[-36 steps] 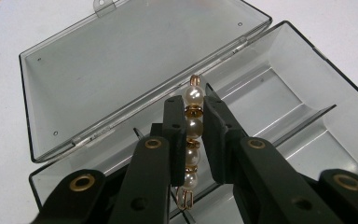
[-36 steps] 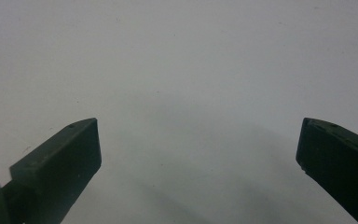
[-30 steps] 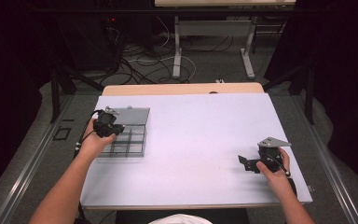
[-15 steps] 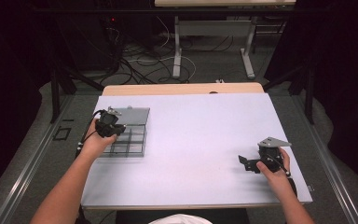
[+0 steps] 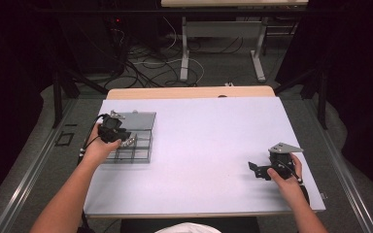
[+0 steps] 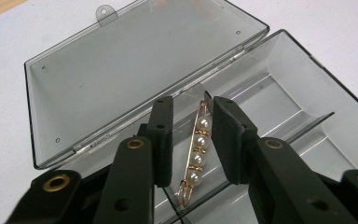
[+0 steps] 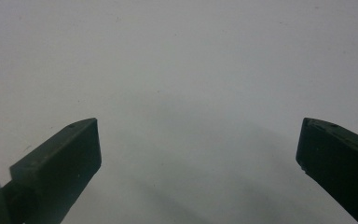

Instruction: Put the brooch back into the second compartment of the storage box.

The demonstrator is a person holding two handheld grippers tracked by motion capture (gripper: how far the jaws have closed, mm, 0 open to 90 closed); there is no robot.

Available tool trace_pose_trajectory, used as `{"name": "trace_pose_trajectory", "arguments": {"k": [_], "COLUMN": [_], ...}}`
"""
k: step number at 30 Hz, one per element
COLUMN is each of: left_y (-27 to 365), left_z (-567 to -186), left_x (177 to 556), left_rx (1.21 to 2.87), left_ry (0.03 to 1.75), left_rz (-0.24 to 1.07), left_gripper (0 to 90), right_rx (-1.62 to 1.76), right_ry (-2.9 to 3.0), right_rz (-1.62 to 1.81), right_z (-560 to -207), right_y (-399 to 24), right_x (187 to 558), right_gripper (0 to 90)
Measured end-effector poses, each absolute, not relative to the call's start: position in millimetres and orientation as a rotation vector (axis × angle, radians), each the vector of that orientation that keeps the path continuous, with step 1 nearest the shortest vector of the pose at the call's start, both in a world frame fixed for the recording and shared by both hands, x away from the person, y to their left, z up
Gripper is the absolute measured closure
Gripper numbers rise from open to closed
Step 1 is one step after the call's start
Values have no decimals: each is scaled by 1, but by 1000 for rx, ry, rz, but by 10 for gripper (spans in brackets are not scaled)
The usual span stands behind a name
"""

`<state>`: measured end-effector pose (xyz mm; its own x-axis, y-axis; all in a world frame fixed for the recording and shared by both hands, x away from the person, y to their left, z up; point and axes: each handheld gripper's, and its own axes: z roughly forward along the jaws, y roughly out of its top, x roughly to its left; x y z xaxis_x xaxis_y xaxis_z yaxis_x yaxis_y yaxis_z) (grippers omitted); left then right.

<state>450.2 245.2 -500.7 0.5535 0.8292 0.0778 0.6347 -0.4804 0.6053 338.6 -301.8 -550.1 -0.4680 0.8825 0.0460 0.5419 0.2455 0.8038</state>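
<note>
A gold pin with several white pearls lies in a compartment of the clear grey plastic box. The box lid is folded back flat on the table. My left gripper hangs over the box at the table's left. Its jaws have just been opening, and they stand on either side of the pin with a small gap on each side, so the pads do not press on it. My right gripper rests near the table's front right, with its jaws wide open over bare white tabletop.
The white table stretches between the two hands. Its wooden far edge borders dark floor with cables and table legs. The box has several divided compartments.
</note>
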Motion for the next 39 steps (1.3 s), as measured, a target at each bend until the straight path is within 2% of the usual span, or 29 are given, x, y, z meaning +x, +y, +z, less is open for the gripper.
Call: {"name": "trace_pose_trajectory", "arguments": {"k": [28, 39], "left_y": [236, 227], "left_z": [-487, -482], "left_x": [437, 429], "left_rx": [2179, 2164], "left_ry": [1170, 1125], "left_rz": [511, 516], "left_gripper": [465, 433], "right_rx": [1298, 1300], "right_ry": [2106, 2108], "right_rz": [1100, 1106], "right_z": [-550, -550], "right_y": [-301, -301], "right_x": [338, 339], "right_gripper": [0, 0]}}
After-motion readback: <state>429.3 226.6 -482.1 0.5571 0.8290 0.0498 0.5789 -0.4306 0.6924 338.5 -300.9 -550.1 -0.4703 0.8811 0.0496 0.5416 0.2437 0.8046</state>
